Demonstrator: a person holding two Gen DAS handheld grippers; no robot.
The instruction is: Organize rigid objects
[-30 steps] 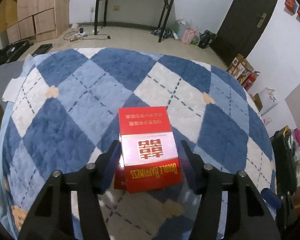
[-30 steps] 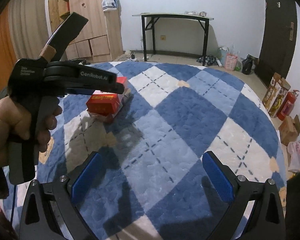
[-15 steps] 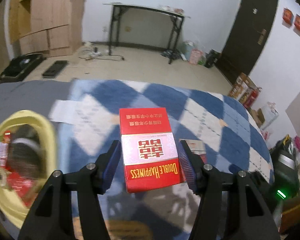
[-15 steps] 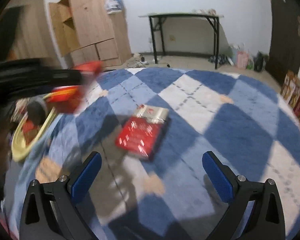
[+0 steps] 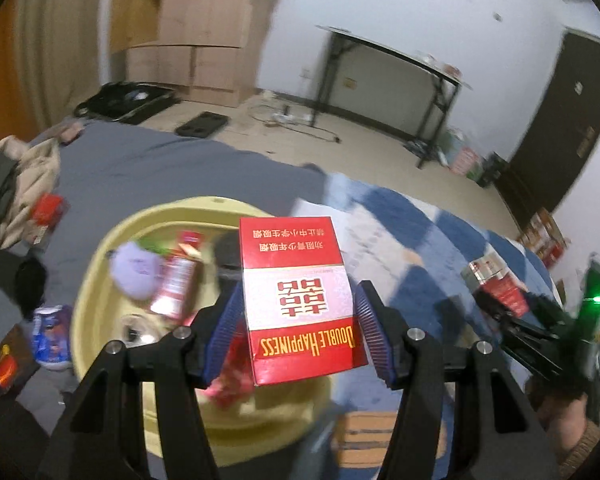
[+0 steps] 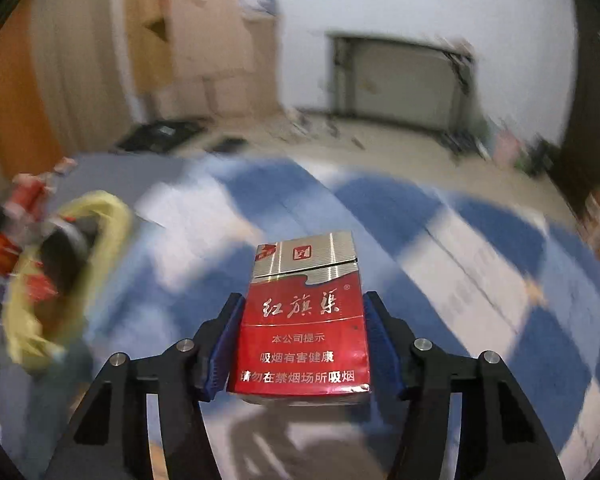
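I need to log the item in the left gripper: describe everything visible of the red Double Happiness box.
The red rectangular cardboard Double Happiness box is closed and looks undamaged. A pale pink band with a red double-happiness character crosses its middle, with gold lettering on the near red end and Chinese print on the far one. The print reads upside down from the left wrist camera. The left gripper clamps its long sides between blue ribbed pads, holding it above the yellow plastic basin.

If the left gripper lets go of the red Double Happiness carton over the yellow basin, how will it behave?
The red Double Happiness carton looks stiff and probably light: its flat faces stay unbent between the pads. Dropped into the yellow basin, it should land flat, not roll.
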